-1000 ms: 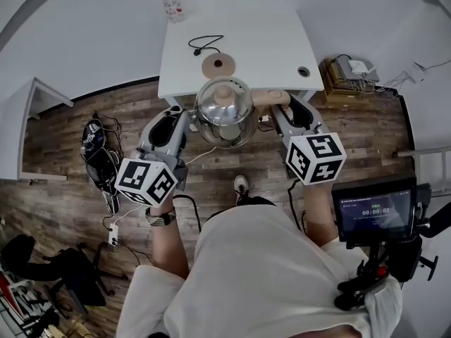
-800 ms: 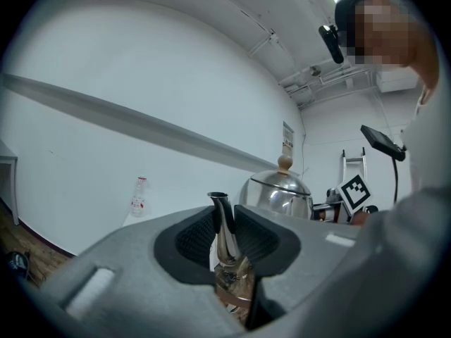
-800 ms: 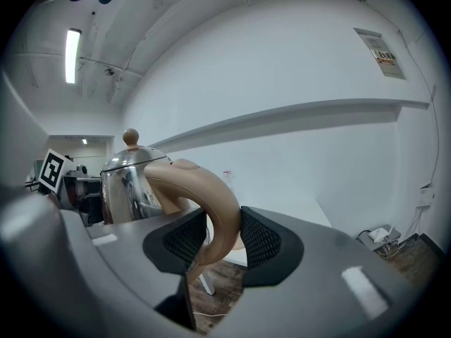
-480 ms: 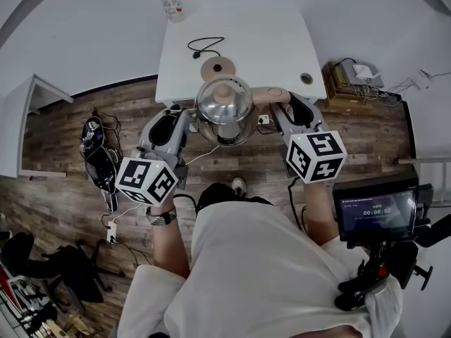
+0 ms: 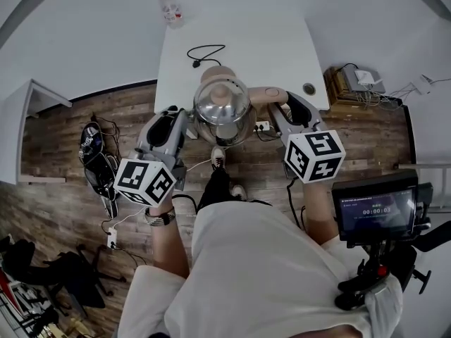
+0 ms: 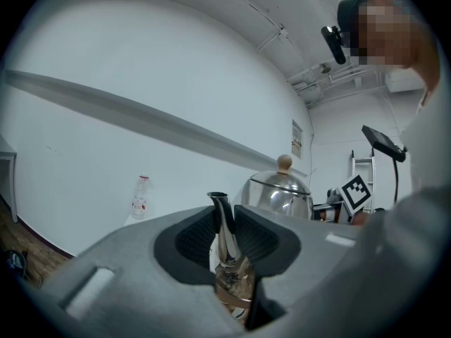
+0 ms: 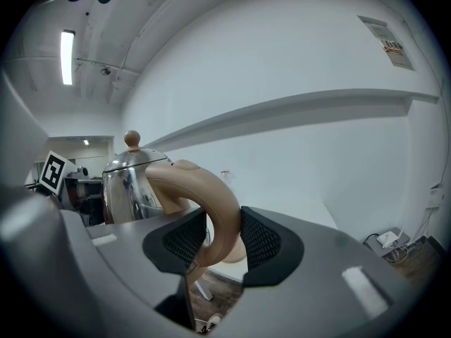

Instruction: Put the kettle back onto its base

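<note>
Kettle hung above the near edge of the table, just short of its base. The left gripper clamped the spout, the right gripper the handle. The sound course was carrying it farther, level, centring, then lowering straight.

Table: free room and obstructions
Right half of the top bare, open to reach from the right and far edges; cable hole flush at the near right corner. Bottle upright at the far left corner. Black cord loose left of centre, just beyond the base. Kettle hangs over the near edge, covering most of the base and closing that approach.
</note>
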The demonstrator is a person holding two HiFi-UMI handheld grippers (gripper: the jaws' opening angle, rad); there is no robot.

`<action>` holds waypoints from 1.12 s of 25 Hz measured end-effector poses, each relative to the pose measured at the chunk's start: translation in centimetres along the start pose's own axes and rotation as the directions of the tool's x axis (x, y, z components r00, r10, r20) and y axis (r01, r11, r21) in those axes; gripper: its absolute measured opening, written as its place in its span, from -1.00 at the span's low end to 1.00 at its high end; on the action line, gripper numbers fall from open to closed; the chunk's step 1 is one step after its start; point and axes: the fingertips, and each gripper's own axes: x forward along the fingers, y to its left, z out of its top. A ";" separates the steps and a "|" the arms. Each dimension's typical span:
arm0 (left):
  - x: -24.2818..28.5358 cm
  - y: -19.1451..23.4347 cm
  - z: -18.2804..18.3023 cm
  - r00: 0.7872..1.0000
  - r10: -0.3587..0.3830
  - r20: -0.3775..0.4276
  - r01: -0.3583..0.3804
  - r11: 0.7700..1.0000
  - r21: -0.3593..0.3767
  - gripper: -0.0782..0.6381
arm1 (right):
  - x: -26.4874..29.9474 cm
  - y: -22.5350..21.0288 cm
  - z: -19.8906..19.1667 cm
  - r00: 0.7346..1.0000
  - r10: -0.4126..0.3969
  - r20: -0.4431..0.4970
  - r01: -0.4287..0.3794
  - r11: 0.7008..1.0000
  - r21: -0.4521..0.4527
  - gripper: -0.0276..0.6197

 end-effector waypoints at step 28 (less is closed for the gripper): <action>13.1 10.3 0.5 0.997 -0.072 -0.031 0.073 0.997 0.019 -0.53 | 14.0 -5.4 1.6 0.999 -0.046 -0.020 0.047 0.998 0.033 -0.44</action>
